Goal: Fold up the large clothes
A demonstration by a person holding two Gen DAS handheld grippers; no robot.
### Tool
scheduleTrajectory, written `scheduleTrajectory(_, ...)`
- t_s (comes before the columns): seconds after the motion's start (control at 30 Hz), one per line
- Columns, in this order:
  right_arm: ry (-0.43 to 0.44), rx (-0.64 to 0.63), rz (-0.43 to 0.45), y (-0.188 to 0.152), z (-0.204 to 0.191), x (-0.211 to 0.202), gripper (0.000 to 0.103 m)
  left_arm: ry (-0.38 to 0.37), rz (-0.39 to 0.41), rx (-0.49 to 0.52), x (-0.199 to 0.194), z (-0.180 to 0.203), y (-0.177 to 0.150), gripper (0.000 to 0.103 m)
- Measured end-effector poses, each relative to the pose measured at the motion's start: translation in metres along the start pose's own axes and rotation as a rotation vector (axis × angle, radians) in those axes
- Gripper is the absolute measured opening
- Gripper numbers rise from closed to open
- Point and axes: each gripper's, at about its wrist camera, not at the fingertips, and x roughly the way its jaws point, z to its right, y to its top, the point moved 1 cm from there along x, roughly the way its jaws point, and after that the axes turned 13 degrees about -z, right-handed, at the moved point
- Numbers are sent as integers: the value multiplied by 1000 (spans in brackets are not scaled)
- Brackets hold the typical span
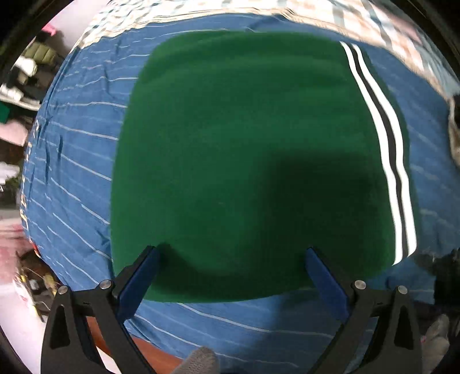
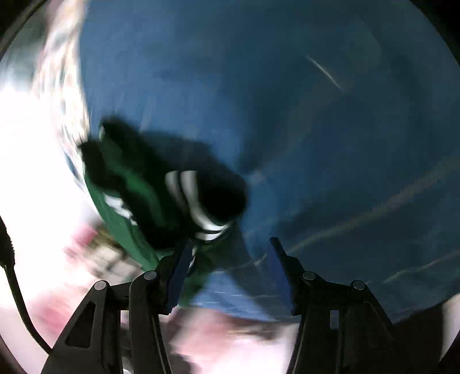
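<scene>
A green garment (image 1: 235, 161) with white and black side stripes (image 1: 385, 149) lies folded flat on a blue striped bedsheet (image 1: 74, 161). My left gripper (image 1: 234, 253) is open just above the garment's near edge, holding nothing. In the right wrist view, which is heavily blurred, the green garment (image 2: 126, 201) shows at the lower left with its striped part (image 2: 198, 207) bunched near my left fingertip (image 2: 187, 250). My right gripper (image 2: 230, 244) is open over the blue sheet (image 2: 316, 143); I cannot tell if it touches the cloth.
The bed's near edge and a reddish-brown floor (image 1: 149, 351) lie below the left gripper. Cluttered shelves and clothes (image 1: 20, 95) stand at the far left. A patterned cover (image 1: 359, 20) lies at the bed's far side. A dark object (image 1: 455, 126) sits at the right edge.
</scene>
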Motion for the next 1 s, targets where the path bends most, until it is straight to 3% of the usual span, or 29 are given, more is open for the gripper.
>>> scheduleTrajectory(0.07, 133, -16, -4, 10, 6, 13, 56, 39, 6, 26, 3, 4, 2, 103)
scheduleTrajectory(0.1, 153, -36, -1, 15, 5, 16, 51, 51, 9, 35, 4, 4, 4, 103)
scheduleTrajectory(0.13, 154, -55, 17, 18, 0, 23, 23, 62, 12, 44, 5, 4, 6, 103)
scheduleTrajectory(0.17, 142, -84, 40, 21, -8, 29, 10, 88, 12, 57, 8, 4, 9, 103)
scheduleTrajectory(0.23, 54, -140, 120, 21, -29, 26, 6, 103, 8, 79, 13, 3, 13, 103)
scheduleTrajectory(0.33, -95, -369, 288, 1, -83, 2, 5, 117, 2, 102, 21, 3, 19, 103)
scheduleTrajectory(0.37, -180, -445, 340, 1, -96, 1, 5, 123, 5, 106, 20, 3, 20, 103)
scheduleTrajectory(0.4, -238, -446, 333, 11, -98, 4, 5, 138, 10, 112, 21, 4, 20, 103)
scheduleTrajectory(0.43, -263, -400, 273, 30, -93, 11, 6, 141, 11, 117, 21, 5, 20, 103)
scheduleTrajectory(0.5, -165, -287, 178, 58, -80, 6, 6, 145, 18, 112, 17, 6, 17, 103)
scheduleTrajectory(0.53, -133, -266, 162, 60, -80, -5, 11, 142, 21, 105, 15, 5, 16, 103)
scheduleTrajectory(0.57, -127, -266, 190, 55, -83, -19, 20, 134, 23, 92, 12, 4, 13, 103)
scheduleTrajectory(0.63, -92, -292, 229, 38, -86, -39, 25, 122, 42, 46, -1, -5, 3, 103)
scheduleTrajectory(0.73, 0, -296, 146, 14, -81, -41, 38, 124, 70, -39, -16, -26, -17, 103)
scheduleTrajectory(0.77, 15, -287, 101, 7, -78, -34, 45, 127, 66, -74, -18, -37, -27, 103)
scheduleTrajectory(0.9, 8, -319, -63, -11, -79, 31, 46, 146, 17, -147, -8, -64, -56, 103)
scheduleTrajectory(1.0, -44, -329, -70, 1, -97, 75, 42, 185, -27, -148, 11, -74, -63, 103)
